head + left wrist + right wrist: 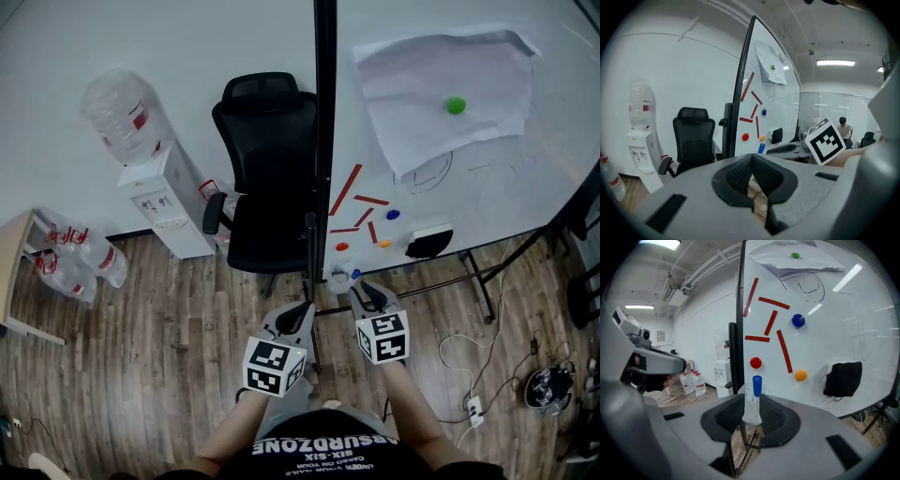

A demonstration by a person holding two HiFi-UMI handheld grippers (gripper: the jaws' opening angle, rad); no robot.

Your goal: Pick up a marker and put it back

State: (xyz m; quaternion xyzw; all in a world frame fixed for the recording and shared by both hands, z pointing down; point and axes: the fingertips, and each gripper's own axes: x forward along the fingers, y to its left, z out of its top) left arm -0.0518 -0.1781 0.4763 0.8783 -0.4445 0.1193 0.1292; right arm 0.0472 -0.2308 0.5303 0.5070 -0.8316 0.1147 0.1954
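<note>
From the head view my right tongs (367, 293) hide the marker (354, 275) below its blue cap. The whiteboard (506, 211) runs off the right edge; its pen scribbles are too faint to read.

Marker (757, 384) sits between the jaws of my right gripper (752, 403), whiteboard (487, 192) just ahead, office chair (267, 178) left of it, water dispenser (169, 202) further left.

White, blue-capped marker (756, 399) stands upright between the jaws.
</note>
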